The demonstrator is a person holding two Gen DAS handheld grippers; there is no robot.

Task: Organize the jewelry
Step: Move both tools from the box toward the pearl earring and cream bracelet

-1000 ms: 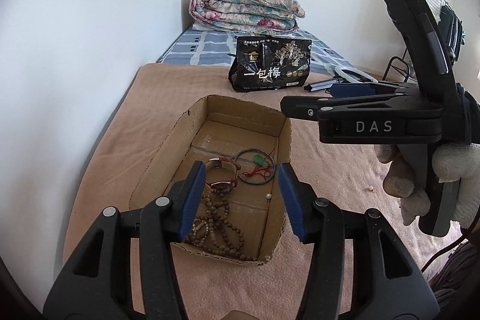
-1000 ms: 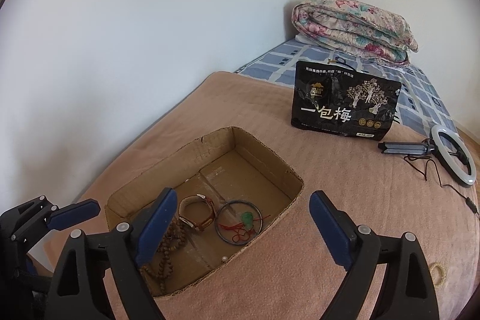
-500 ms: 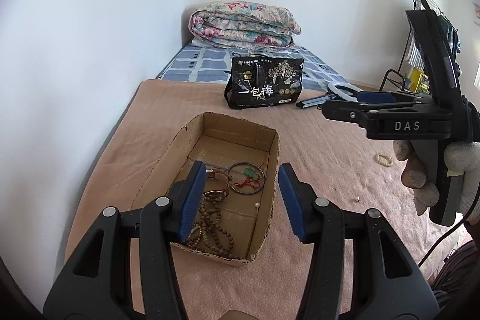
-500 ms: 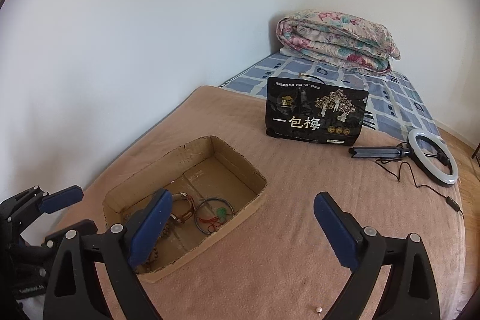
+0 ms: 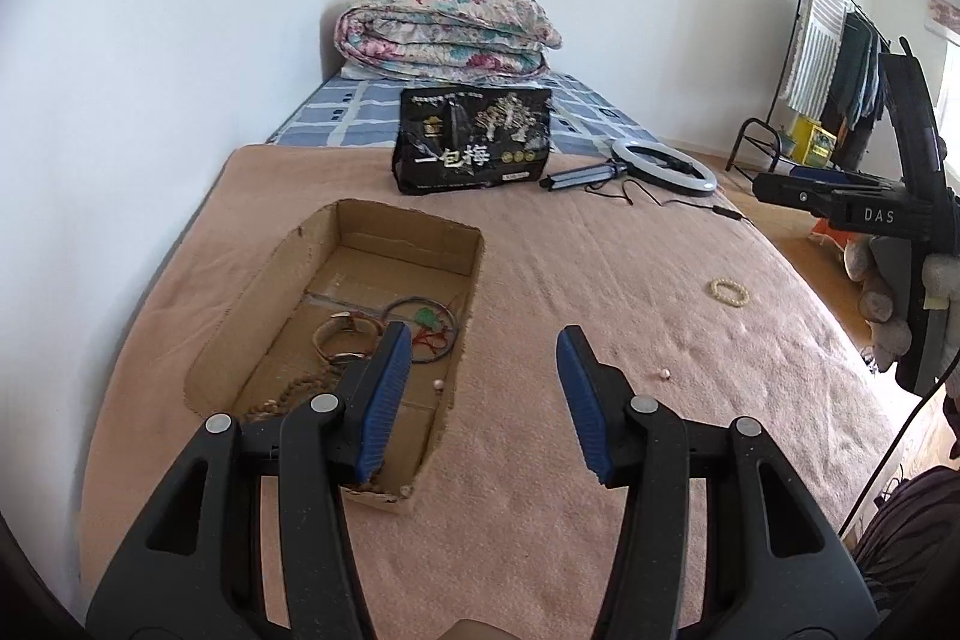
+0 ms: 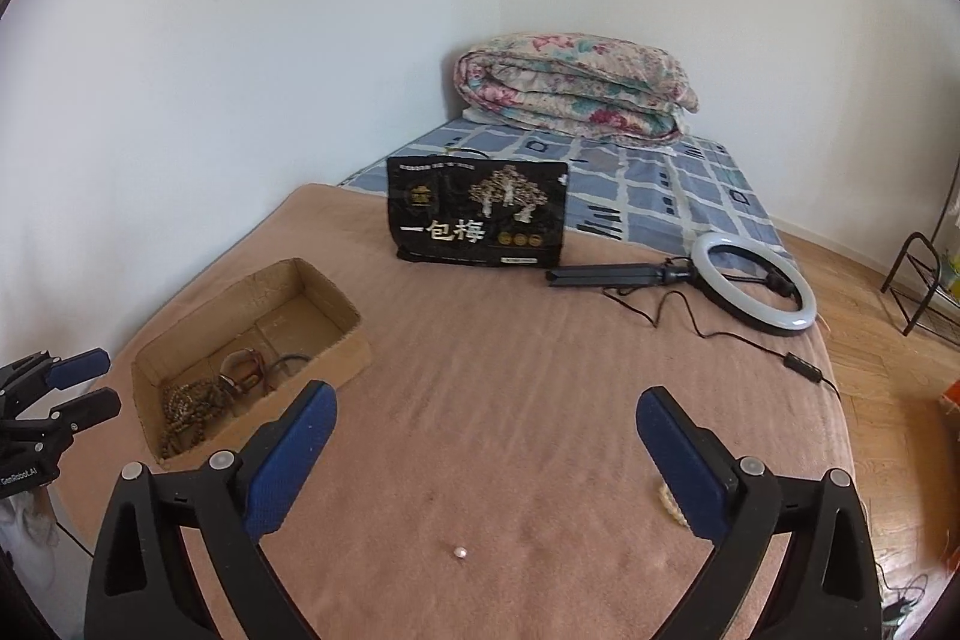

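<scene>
An open cardboard box [image 5: 414,232] [image 6: 336,301] lies on the pink blanket and holds a wooden bead string [image 6: 186,403], a watch [image 5: 345,337], a dark bangle with a green charm [image 5: 426,319] and a small pearl [image 5: 438,385]. On the blanket outside lie a loose pearl [image 5: 664,373] [image 6: 459,552] and a cream bead bracelet [image 5: 728,291] [image 6: 669,503]. My left gripper [image 5: 483,400] is open and empty over the box's near right corner. My right gripper [image 6: 486,454] is open and empty above the loose pearl, with the bracelet partly hidden behind its right finger.
A black snack bag [image 5: 471,148] stands beyond the box. A ring light with stand and cable [image 6: 753,283] lies at the right. A folded floral quilt [image 5: 444,31] sits at the bed's head. White walls bound the left; a clothes rack [image 5: 840,58] stands beyond the right edge.
Both grippers have pulled back and away from the box. The right gripper has swung right, bringing the loose pearl and the cream bracelet into view. Both stay open and empty.
</scene>
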